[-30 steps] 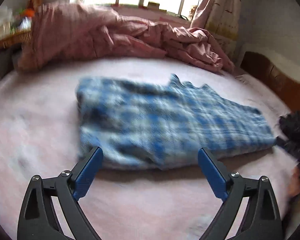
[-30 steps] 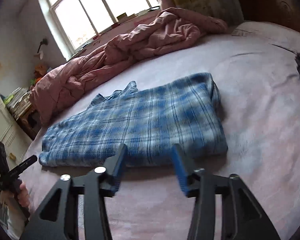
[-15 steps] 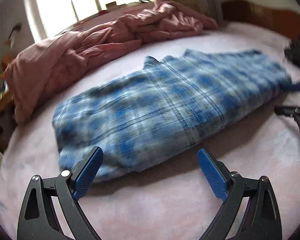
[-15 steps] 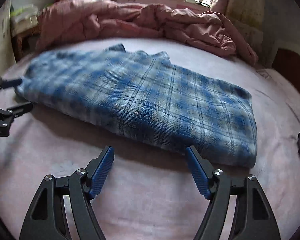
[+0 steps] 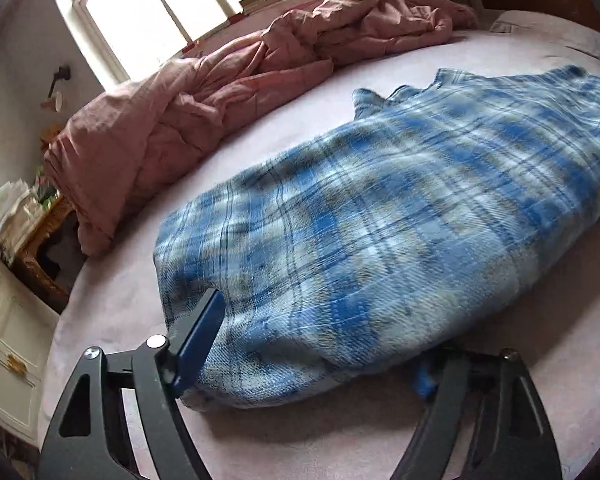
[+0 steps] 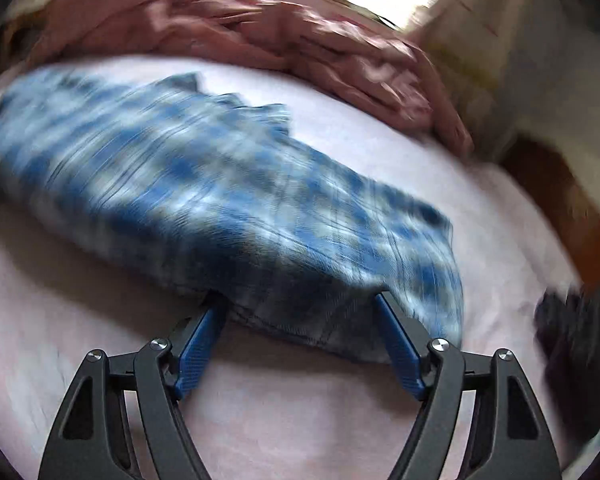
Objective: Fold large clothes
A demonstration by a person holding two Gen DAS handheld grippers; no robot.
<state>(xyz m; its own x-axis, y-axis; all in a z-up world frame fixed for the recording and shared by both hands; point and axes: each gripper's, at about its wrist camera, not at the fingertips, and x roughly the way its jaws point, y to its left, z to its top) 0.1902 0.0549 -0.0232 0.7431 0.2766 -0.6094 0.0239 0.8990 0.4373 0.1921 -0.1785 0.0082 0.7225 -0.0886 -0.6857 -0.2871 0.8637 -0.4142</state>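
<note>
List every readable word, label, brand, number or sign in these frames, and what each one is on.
None can be read.
Plaid shirt: no tag or print shows.
Items on the windowsill: too small and washed out.
Things on the side table: too blurred.
The right wrist view is motion-blurred throughout.

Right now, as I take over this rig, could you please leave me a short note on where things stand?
Left hand-held gripper: at one end of the folded blue plaid shirt, jaws around its near corner and just closing; a firm grip can't be confirmed.
Right hand-held gripper: at the other end, jaws spread wide around the near edge, not clamped.
The shirt lies on the pink bed sheet, pink duvet bunched behind it.
Done: shirt already folded into a long band.
Left: probably pinch both ends and fold again.
</note>
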